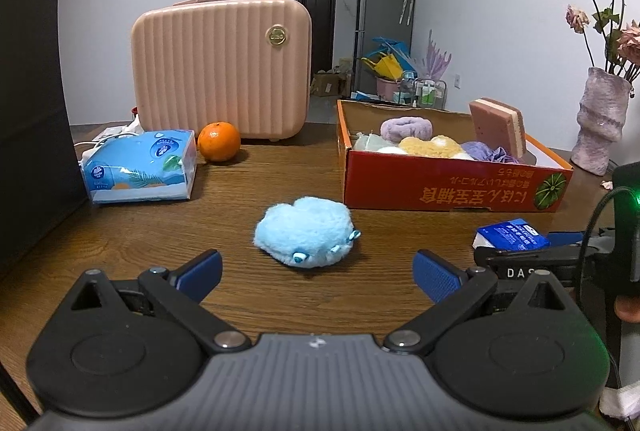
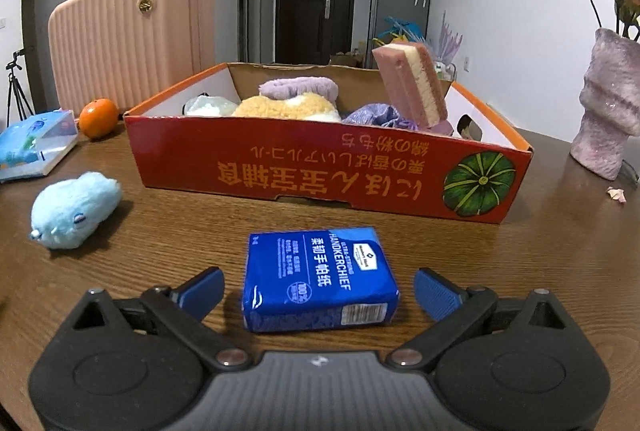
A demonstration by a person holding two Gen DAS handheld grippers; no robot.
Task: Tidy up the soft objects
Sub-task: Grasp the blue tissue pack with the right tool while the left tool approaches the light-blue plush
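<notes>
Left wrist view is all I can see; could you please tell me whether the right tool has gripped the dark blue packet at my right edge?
Observer: No. The right tool is open, and the packet lies flat in its gap, with space on both sides.
Operator: Thank you. What sort of packet is it, please?
Observer: Its label reads HANDKERCHIEF, so it is a tissue pack.
Operator: Does the box's right end have a handle?
Observer: Yes, the box has a cut-out hole in that end wall.
</notes>
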